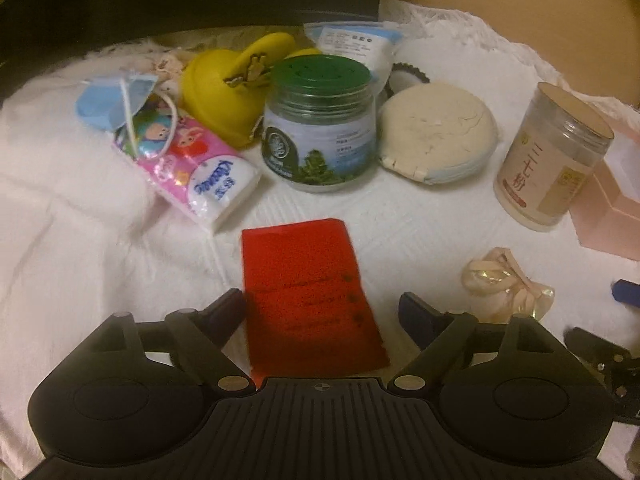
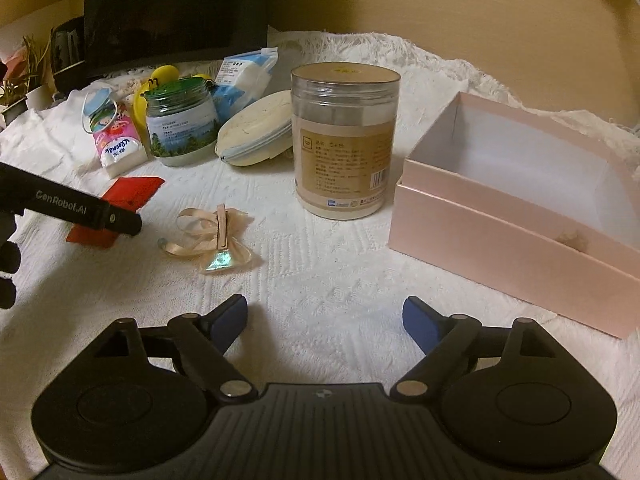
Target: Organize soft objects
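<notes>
our left gripper (image 1: 322, 306) spread wide, straddling flat red cloth rectangle (image 1: 312, 296); our right gripper (image 2: 325, 314) spread, nothing between, near beige ribbon bow (image 2: 212, 240).

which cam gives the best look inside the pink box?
Right wrist view. The pink box sits open there, with its white interior and near wall in plain sight. The left wrist view catches only a corner of the box at the right edge of the frame, its inside mostly cut off.
</notes>
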The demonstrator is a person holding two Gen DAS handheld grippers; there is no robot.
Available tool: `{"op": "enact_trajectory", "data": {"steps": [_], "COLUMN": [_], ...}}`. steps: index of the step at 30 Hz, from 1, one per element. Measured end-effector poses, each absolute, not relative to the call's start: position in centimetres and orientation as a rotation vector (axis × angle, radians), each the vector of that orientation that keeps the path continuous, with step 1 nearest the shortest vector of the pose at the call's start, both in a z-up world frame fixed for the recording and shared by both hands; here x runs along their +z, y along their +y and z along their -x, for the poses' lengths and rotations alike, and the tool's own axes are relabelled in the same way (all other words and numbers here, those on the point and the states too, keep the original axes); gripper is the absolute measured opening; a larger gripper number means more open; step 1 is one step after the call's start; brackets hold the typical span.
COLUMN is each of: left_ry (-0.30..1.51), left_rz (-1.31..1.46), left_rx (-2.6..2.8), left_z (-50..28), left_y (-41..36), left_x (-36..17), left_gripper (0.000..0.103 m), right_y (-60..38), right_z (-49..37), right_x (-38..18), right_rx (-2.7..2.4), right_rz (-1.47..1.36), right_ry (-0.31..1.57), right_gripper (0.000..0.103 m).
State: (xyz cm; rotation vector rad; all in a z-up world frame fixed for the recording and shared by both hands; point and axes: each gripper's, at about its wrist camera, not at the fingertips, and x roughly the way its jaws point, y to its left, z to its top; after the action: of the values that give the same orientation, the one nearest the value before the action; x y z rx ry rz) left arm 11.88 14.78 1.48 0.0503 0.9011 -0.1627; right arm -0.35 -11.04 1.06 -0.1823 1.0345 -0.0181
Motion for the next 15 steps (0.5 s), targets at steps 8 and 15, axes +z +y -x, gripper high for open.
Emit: {"op": "enact_trajectory", "data": {"steps": [8,15], "left_ry": [0.906,0.856], "left_rz": [-0.078,-0.068], "left_rx": [-0.209,-0.186], "left_z": [-12.6,-10.9], "left_y": [14.1,16.1], "left_x": [1.3,1.9], "left_gripper": [0.097,0.063], "right_y": [-11.1,-11.0], "right_z": [0.3,0.3], "right_x": [0.9,0.8], "right_rx": [-0.026,-0.021], "right_rz": [0.175,0.177], "right_ry": [1.036,1.039], "right_gripper": [0.092,0.095]}}
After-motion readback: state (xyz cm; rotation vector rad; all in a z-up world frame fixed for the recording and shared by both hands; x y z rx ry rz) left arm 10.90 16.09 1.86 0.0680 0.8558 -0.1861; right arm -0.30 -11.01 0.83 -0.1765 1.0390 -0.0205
